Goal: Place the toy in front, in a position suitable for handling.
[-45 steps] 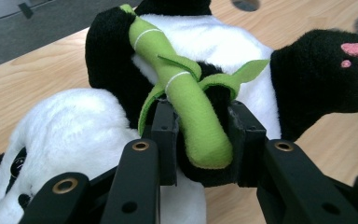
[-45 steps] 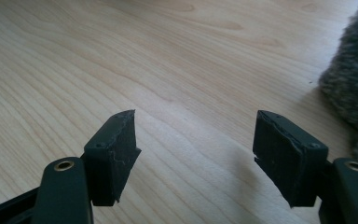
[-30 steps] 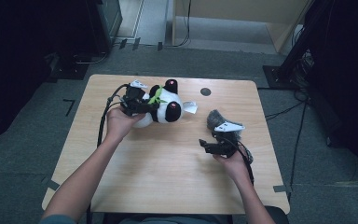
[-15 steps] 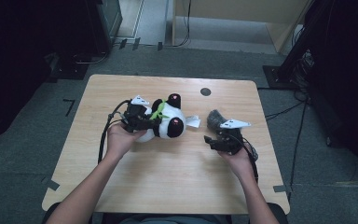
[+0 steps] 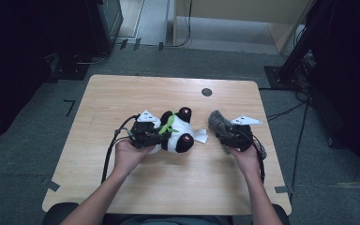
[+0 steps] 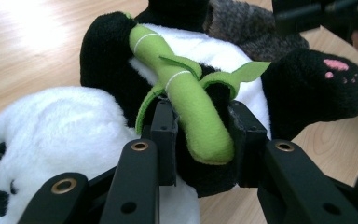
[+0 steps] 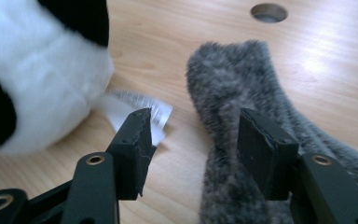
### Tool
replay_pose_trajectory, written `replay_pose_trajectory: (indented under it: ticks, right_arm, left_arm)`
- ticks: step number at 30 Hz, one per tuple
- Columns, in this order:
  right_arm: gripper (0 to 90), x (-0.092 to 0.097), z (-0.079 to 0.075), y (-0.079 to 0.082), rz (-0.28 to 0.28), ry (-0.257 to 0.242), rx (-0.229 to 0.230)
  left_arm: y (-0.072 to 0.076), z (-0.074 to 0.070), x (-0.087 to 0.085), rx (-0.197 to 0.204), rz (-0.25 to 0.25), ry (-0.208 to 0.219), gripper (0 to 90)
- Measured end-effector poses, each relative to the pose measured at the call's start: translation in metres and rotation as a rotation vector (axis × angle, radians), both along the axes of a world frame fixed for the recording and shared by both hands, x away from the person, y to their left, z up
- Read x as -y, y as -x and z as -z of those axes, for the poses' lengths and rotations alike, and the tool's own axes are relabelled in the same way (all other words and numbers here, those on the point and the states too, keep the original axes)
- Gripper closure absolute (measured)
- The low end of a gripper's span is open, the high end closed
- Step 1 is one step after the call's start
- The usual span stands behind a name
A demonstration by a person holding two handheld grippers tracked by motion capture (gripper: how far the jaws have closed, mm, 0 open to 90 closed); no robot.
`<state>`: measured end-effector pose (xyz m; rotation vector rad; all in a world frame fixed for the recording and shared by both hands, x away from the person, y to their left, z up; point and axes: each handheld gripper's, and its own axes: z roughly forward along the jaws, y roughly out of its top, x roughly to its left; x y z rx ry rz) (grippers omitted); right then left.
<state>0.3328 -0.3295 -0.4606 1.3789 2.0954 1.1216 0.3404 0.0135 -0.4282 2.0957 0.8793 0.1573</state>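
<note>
Panda plush [image 5: 176, 133]: lies on its back near the middle of the bench [image 5: 122, 93], one black foot with a pink paw print raised toward the far edge; its white tag [image 5: 201, 136] sticks out toward the grey piece.
Bamboo stalk [image 6: 186, 102]: green felt, sewn across the panda's chest, running between the left jaws in the left gripper view.
Left hand-held gripper [image 5: 155, 136]: clamped on the panda plush, its pads pressing the black arm and the stalk from both sides; the person's left hand [image 5: 129, 154] holds it from the near side.
Grey furry piece [image 7: 242, 116]: a long strip of grey pile lying flat on the bench just right of the panda, apart from it.
Right hand-held gripper [image 7: 191, 140]: jaws half apart and just now closing; one jaw stands over the grey piece, the other over bare wood beside the tag; the pads press on nothing.
Round hole [image 5: 206, 92]: dark, set in the bench top beyond both things.
</note>
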Motion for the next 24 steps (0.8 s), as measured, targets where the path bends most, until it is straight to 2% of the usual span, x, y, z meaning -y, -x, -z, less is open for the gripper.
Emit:
replay_pose_trajectory:
  ticks: [5, 9, 13, 16, 18, 19, 20, 23, 24]
  right_arm:
    - [47.3, 0.004, 0.002, -0.006, 0.030, 0.013, -0.012]
    - [49.4, 0.009, 0.006, -0.014, 0.053, 0.020, -0.016]
    - [50.6, 0.009, 0.010, -0.025, 0.024, -0.005, -0.034]
    - [53.3, 0.006, 0.012, -0.030, 0.025, 0.035, -0.030]
    - [54.6, 0.006, 0.015, -0.032, 0.028, 0.036, -0.042]
    - [55.0, 0.007, 0.022, -0.035, 0.024, 0.024, -0.086]
    - [56.9, 0.007, 0.024, -0.036, 0.019, 0.026, -0.102]
    - [61.8, 0.007, 0.027, -0.035, 0.025, 0.055, -0.108]
    - [67.9, 0.008, 0.028, -0.035, 0.035, 0.074, -0.110]
  left_arm:
    - [0.008, 0.005, 0.001, -0.009, -0.005, 0.036, 67.8]
    - [0.012, 0.007, 0.001, -0.003, 0.005, 0.038, 67.1]
    - [0.011, 0.008, 0.000, -0.006, 0.013, 0.047, 65.5]
    - [0.011, 0.009, -0.001, -0.002, 0.018, 0.058, 64.1]
    - [0.011, 0.009, -0.001, -0.002, 0.018, 0.058, 63.3]
    - [0.011, 0.009, -0.001, -0.001, 0.019, 0.060, 62.4]
    - [0.011, 0.009, -0.001, -0.001, 0.023, 0.061, 61.5]
    - [0.010, 0.010, -0.002, -0.005, 0.035, 0.070, 58.7]
    - [0.010, 0.010, -0.003, -0.009, 0.040, 0.083, 57.4]
